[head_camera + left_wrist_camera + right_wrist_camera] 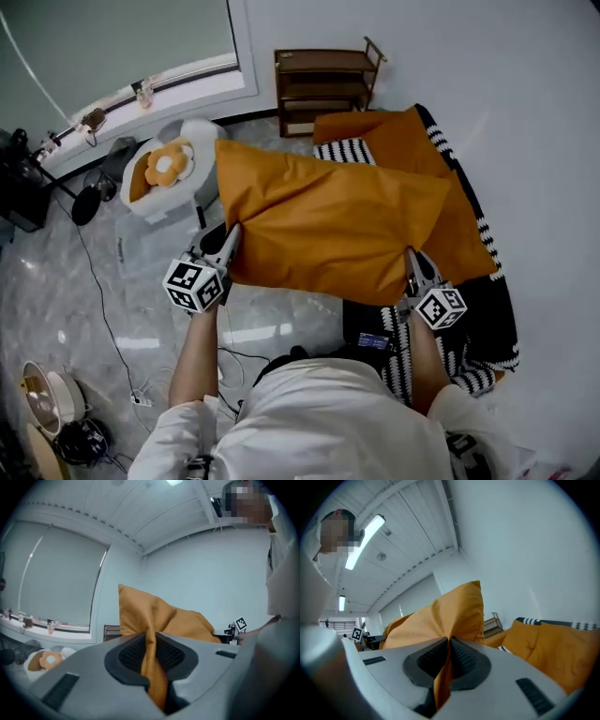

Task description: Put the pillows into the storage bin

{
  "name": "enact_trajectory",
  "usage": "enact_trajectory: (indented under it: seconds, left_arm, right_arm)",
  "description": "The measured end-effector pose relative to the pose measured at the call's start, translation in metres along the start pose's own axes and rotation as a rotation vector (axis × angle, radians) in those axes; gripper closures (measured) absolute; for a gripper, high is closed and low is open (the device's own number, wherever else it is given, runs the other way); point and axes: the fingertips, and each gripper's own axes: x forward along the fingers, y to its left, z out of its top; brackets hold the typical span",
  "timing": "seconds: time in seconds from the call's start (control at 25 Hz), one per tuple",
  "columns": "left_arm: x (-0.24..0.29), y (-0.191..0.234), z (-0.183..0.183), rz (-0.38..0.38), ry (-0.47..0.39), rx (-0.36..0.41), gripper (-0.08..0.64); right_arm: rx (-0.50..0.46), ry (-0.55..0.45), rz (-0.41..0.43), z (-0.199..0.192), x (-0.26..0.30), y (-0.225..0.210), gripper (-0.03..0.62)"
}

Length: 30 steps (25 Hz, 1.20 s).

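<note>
Both grippers are clamped on the orange pillow (pixel 328 230). The left gripper (pixel 228 246) pinches a fold of cover at its left edge, and the right gripper (pixel 413 265) pinches the lower right corner. In each gripper view the pads are squeezed together with only cloth between them.

The pillow hangs in the air in front of me, stretched between the two grips, over the floor and the edge of the striped blanket (pixel 492 319). More orange pillows (pixel 403 141) lie on that blanket behind it.

Handling, my read:
- Light and soft, no stiffness. Only tension between the grips keeps it spread.
- The cover looks smooth. I'm holding cloth, not filling, so it could creep out of the pads.
- Not fragile.
- Best hold is opposite edges or corners, biting deep past the seam. On one grip alone it would likely flop and swing.

I can't spot a storage bin in any view. A white seat with flower cushion (pixel 169 167) sits to the left, with a wooden shelf (pixel 323 84) by the far wall.
</note>
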Motion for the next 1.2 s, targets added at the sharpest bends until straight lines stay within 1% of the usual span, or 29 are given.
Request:
enact_trajectory:
  seconds: [0.12, 0.24, 0.4, 0.56, 0.68, 0.8, 1.0, 1.2]
  left_arm:
    - [-0.055, 0.040, 0.007, 0.087, -0.016, -0.007, 0.499]
    - [-0.101, 0.072, 0.003, 0.177, -0.027, -0.021, 0.500]
    - [-0.165, 0.113, -0.009, 0.303, -0.034, -0.054, 0.502]
    - [-0.221, 0.161, -0.017, 0.435, -0.046, -0.073, 0.502]
    - [-0.245, 0.201, -0.025, 0.517, -0.046, -0.071, 0.502]
    - [-0.265, 0.240, -0.031, 0.583, -0.033, -0.083, 0.502]
    - [-0.304, 0.306, -0.021, 0.696, -0.030, -0.084, 0.502]
    - [-0.323, 0.358, -0.022, 0.791, -0.035, -0.091, 0.502]
  right_arm:
    - [-0.005, 0.018, 0.098, -0.005, 0.046, 0.048, 0.554]
    - [-0.005, 0.051, 0.195, -0.016, 0.088, 0.088, 0.554]
    - [-0.007, 0.104, 0.322, -0.039, 0.143, 0.144, 0.554]
    - [-0.003, 0.151, 0.452, -0.068, 0.212, 0.202, 0.554]
    - [0.017, 0.174, 0.526, -0.098, 0.265, 0.234, 0.555]
    - [0.036, 0.218, 0.585, -0.125, 0.314, 0.264, 0.554]
    - [0.045, 0.258, 0.714, -0.150, 0.401, 0.333, 0.554]
    - [0.044, 0.291, 0.806, -0.177, 0.479, 0.380, 0.554]
